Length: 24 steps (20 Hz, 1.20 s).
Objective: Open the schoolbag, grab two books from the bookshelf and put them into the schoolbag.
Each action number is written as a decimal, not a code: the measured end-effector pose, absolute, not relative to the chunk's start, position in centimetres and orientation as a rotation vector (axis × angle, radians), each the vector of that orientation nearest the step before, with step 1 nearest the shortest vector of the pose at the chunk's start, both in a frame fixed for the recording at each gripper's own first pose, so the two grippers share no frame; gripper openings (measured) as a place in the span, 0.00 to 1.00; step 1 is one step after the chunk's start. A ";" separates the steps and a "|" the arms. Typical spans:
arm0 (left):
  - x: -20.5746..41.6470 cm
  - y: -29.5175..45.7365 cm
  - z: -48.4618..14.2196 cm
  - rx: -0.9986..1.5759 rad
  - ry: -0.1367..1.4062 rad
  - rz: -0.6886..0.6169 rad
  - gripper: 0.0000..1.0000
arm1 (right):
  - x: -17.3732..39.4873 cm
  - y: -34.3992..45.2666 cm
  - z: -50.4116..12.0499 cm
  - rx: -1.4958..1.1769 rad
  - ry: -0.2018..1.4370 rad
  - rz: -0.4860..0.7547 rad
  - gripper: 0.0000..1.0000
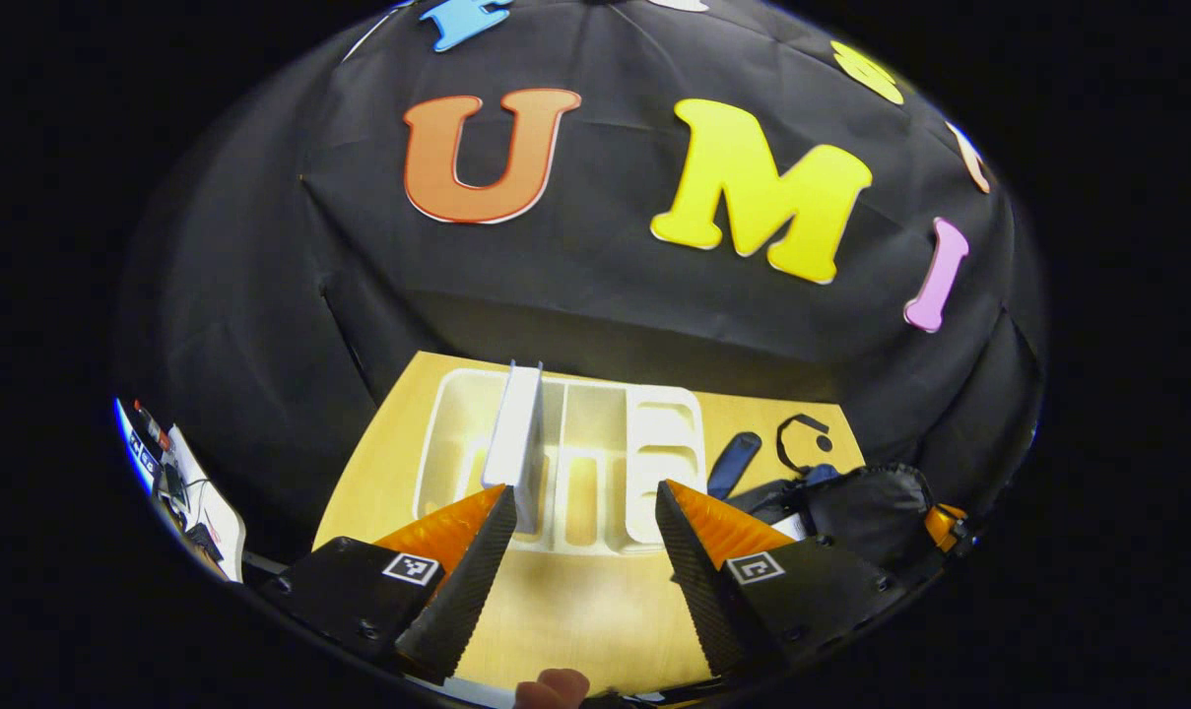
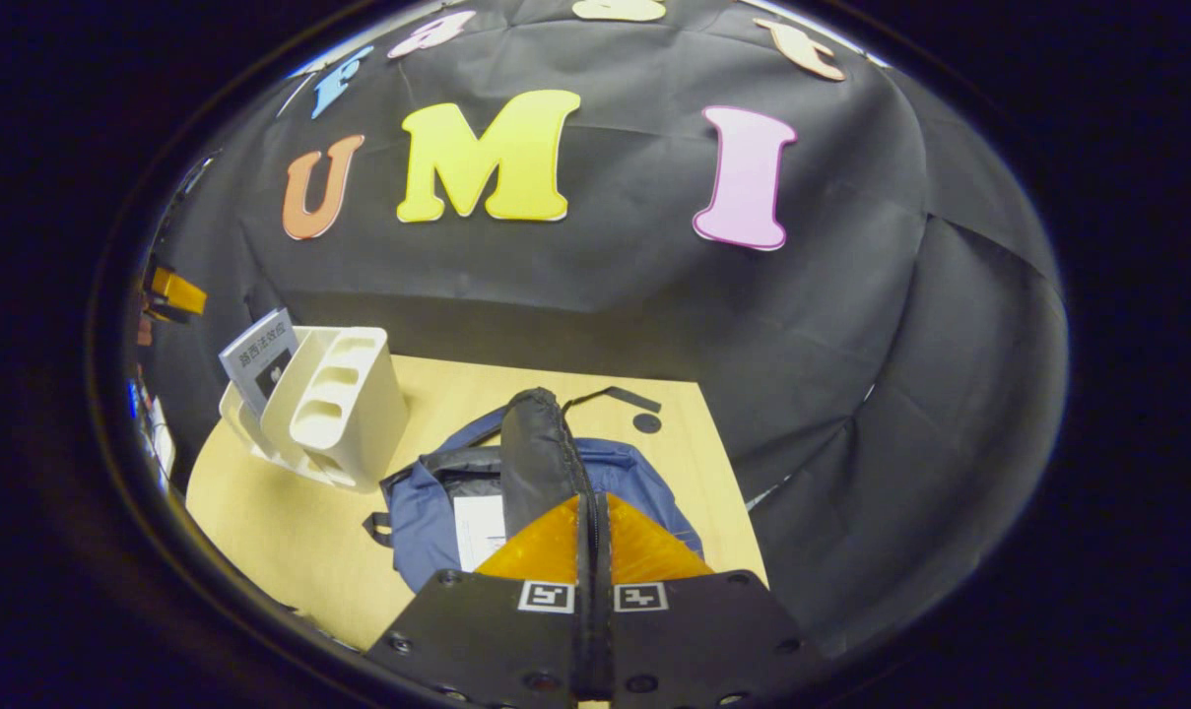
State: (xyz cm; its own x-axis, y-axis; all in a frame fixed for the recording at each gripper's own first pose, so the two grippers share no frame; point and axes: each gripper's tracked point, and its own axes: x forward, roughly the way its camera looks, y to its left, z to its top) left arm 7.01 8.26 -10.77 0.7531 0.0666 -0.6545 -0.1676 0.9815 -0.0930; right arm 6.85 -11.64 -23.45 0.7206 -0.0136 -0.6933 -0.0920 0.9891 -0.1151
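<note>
Table (image 2: 290, 532): light wood, set against the booth's black cloth wall.

Bag (image 2: 428, 512): blue, lying toward the table's right edge, mouth up. A black flap (image 2: 541, 463) of it is lifted; a white sheet, probably a book already inside, shows in the opening.

Shelf (image 1: 575, 463): white slotted rack near the back left corner of the table. One book (image 1: 516, 443) stands upright in a left slot; its cover faces the right gripper view (image 2: 260, 359).

Right gripper (image 2: 592, 537): fingers pressed together on the edge of the black flap, holding the mouth open.

Left gripper (image 1: 585, 537): fingers spread wide, nothing between them, low over the table just in front of the shelf, the book just beyond its left finger.

Judgement: step in hand is fetching the standing book.
- Shift left gripper sideways so the book's edge sits between the fingers, not beside one.
- Close high on the book, above the slot wall, and lift straight up; a slanted pull could drag or tip the light shelf.
- Right gripper should hold the flap raised until the book is in.
</note>
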 end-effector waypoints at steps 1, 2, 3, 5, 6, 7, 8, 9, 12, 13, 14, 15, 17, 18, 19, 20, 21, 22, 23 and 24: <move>7.6 9.1 -10.8 -0.158 0.719 0.120 0.90 | 6.9 -11.5 -23.5 -0.149 0.769 0.037 0.00; 8.0 9.2 -11.3 -0.174 0.747 0.097 0.91 | 6.9 -11.5 -23.5 -0.152 0.771 0.031 0.00; 8.5 9.5 -11.7 -0.185 0.774 0.079 0.91 | 7.0 -11.4 -23.5 -0.156 0.772 0.027 0.00; 10.5 10.4 -12.6 -0.175 0.824 0.033 0.92 | 7.0 -11.3 -23.7 -0.166 0.779 0.018 0.00; 11.4 10.8 -13.4 -0.162 0.852 0.011 0.92 | 7.0 -11.2 -23.7 -0.170 0.781 0.014 0.00; 11.9 11.4 -14.1 -0.146 0.890 -0.003 0.92 | 6.9 -11.3 -23.8 -0.173 0.784 0.009 0.00; 12.6 11.8 -14.8 -0.137 0.926 -0.014 0.92 | 7.0 -11.3 -23.8 -0.173 0.785 0.004 0.00; 13.1 12.2 -15.7 -0.140 0.966 -0.021 0.92 | 7.0 -11.4 -23.9 -0.172 0.789 -0.003 0.00; 14.1 12.6 -18.3 -0.165 1.072 -0.043 0.92 | 6.9 -11.7 -24.2 -0.165 0.799 -0.022 0.00; 14.3 12.7 -19.3 -0.169 1.110 -0.050 0.92 | 6.9 -11.7 -24.3 -0.164 0.803 -0.025 0.00; 14.5 12.7 -20.0 -0.175 1.143 -0.054 0.92 | 6.9 -11.8 -24.3 -0.164 0.805 -0.029 0.00; 14.8 12.7 -20.6 -0.178 1.170 -0.051 0.92 | 7.0 -11.8 -24.3 -0.165 0.807 -0.033 0.00; 15.0 13.3 -22.0 -0.171 1.216 -0.036 0.92 | 7.2 -11.8 -24.3 -0.166 0.809 -0.037 0.00; 15.1 13.5 -22.7 -0.167 1.232 -0.027 0.92 | 7.1 -11.8 -24.3 -0.167 0.810 -0.036 0.00; 15.1 13.6 -23.2 -0.167 1.251 -0.024 0.92 | 7.1 -11.8 -24.3 -0.168 0.811 -0.034 0.00; 14.9 13.6 -23.7 -0.173 1.272 -0.022 1.00 | 7.2 -11.7 -24.3 -0.169 0.812 -0.031 0.00; 14.8 13.6 -24.0 -0.178 1.292 -0.018 0.92 | 7.3 -11.6 -24.4 -0.170 0.813 -0.028 0.00; 14.7 13.6 -24.5 -0.187 1.311 -0.022 0.92 | 7.4 -11.6 -24.5 -0.169 0.816 -0.026 0.00; 14.6 13.5 -24.7 -0.198 1.323 -0.024 0.92 | 7.4 -11.5 -24.6 -0.168 0.818 -0.023 0.00; 14.3 13.3 -24.9 -0.205 1.337 -0.022 0.88 | 7.4 -11.4 -24.6 -0.169 0.818 -0.020 0.00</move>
State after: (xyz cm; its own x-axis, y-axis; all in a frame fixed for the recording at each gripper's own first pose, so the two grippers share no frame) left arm 14.33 13.33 -24.87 0.2342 -0.1335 -0.9630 -0.1010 0.9818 -0.1606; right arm 7.42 -11.42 -24.60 0.6840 -0.0826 -0.7248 -0.0475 0.9864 -0.1573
